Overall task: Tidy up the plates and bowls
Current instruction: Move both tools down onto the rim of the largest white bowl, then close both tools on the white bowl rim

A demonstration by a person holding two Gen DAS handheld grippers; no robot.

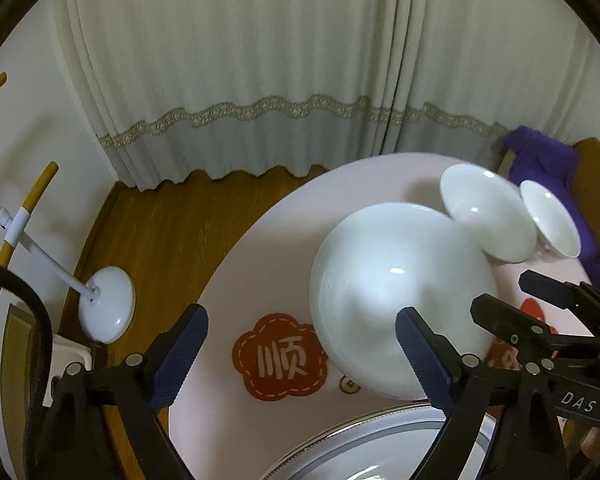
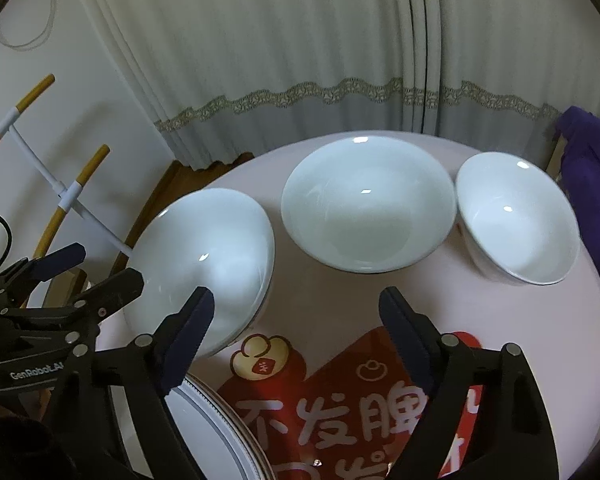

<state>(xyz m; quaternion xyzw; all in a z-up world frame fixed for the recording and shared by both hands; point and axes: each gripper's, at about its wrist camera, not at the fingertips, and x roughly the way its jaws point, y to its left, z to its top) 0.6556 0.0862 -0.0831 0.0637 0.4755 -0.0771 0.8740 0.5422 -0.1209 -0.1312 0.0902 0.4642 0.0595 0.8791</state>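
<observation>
Bowls [image 2: 366, 204] sit untouched (three, white); my left gripper [image 1: 300, 356] and right gripper [image 2: 296, 336] both gape, nothing between them.

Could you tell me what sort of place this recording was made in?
Most likely a room in a home, perhaps a dining corner: pleated curtains hang to a wooden floor, and a round table with a festive printed cover holds white bowls.

big bowl [image 2: 204, 264]: plain white, upright, left side of the table, almost over its left edge
middle bowl [image 2: 366, 204]: white, upright, near the far edge
small bowl [image 2: 516, 216]: white, upright, far-right edge
rimmed plate [image 2: 216, 428]: grey-banded, at the near edge
</observation>
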